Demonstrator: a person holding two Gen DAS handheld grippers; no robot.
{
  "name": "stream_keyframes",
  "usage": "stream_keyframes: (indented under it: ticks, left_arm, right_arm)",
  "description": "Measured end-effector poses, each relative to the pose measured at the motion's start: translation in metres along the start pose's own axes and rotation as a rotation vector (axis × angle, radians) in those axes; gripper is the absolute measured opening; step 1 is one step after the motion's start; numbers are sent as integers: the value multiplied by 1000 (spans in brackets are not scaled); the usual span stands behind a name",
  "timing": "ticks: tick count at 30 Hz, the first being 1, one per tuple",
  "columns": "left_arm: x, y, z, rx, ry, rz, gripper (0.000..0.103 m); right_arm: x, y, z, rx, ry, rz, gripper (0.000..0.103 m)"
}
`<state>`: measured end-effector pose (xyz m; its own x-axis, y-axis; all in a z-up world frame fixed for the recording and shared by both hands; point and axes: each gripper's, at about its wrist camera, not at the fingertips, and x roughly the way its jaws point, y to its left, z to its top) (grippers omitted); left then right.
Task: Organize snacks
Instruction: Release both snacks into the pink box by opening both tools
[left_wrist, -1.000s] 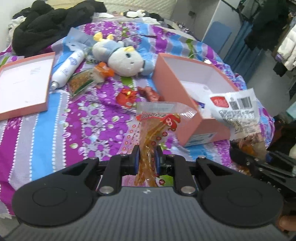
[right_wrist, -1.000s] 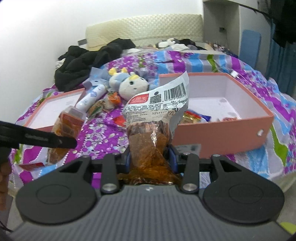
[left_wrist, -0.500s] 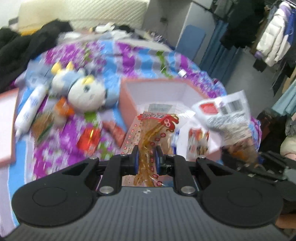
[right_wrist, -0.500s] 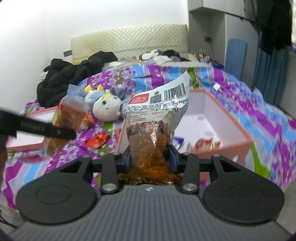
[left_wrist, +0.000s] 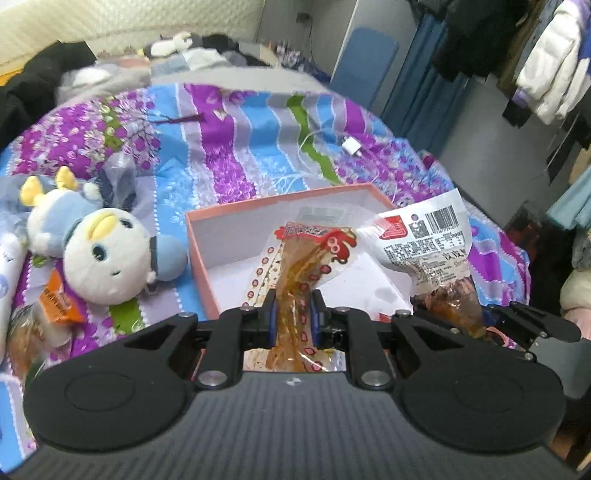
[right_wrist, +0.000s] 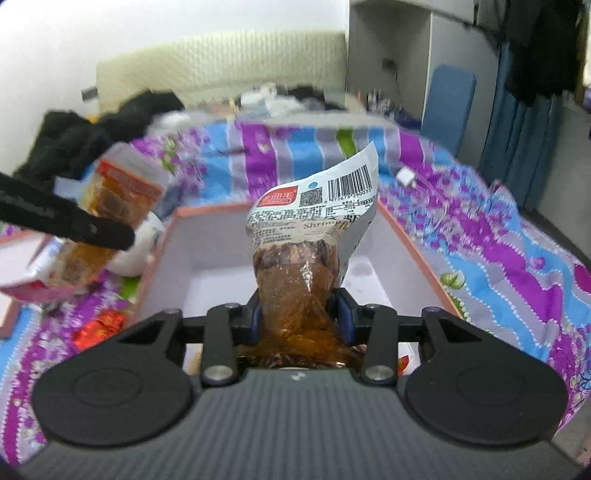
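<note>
A clear packet (left_wrist: 299, 273) of orange strips is pinched between the pressed-in fingers of the left gripper (left_wrist: 293, 314), and it is held over the near edge of the open pink box (left_wrist: 199, 251) on the bedspread (left_wrist: 229, 147). The shrimp packet (right_wrist: 306, 243) is clamped in the right gripper (right_wrist: 301, 314) above the same box (right_wrist: 159, 266). Only in the left view are the plush toy (left_wrist: 107, 262) at 9 o'clock, an orange packet (left_wrist: 55, 302) below it, and the charger (left_wrist: 352, 146) at 12 o'clock seen sharply. Only in the right view are the red wrappers (right_wrist: 98, 328) at 8 o'clock and part of a pink lid (right_wrist: 14, 240) at 9 o'clock shown. Each gripper is caught in the other view, at its edge. The box floor near both cameras is hidden by the gripper bodies, so its contents are hardly made out. The right view is blurred, and the packet at its left is smeared. The small print on both packets cannot be read.
</note>
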<state>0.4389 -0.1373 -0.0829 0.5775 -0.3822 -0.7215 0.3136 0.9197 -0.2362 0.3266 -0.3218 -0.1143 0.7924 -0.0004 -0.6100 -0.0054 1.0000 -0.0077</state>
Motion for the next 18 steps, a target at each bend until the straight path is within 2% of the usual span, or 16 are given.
stream_keyframes:
  ticks: [4, 6, 9, 12, 13, 14, 15, 16, 17, 18]
  left_arm:
    - [32, 2, 13, -32, 47, -49, 19]
    - [45, 1, 12, -55, 90, -86, 19]
    - [55, -6, 8, -32, 107, -67, 19]
    - [59, -9, 5, -21, 130, -94, 20]
    - [55, -10, 2, -5, 129, -97, 22]
    - [54, -12, 1, 14, 130, -94, 29]
    - [53, -13, -1, 24, 131, -94, 34]
    - [51, -12, -2, 22, 127, -91, 46]
    - [49, -10, -4, 13, 118, -84, 55]
    - [45, -7, -4, 7, 101, -84, 55]
  right_arm:
    - [31, -18, 1, 23, 84, -64, 43]
    - [38, -24, -2, 42, 120, -61, 43]
    - [42, -26, -8, 38, 152, -53, 43]
    - [44, -27, -12, 52, 167, -44, 43]
    - [43, -27, -13, 55, 167, -43, 45]
    - [43, -28, -13, 59, 169, -44, 45]
    - [43, -28, -13, 65, 170, -45, 49]
    - [42, -29, -14, 73, 168, -51, 58]
    - [41, -31, -16, 81, 163, -53, 60]
    - [38, -32, -17, 89, 161, -51, 61]
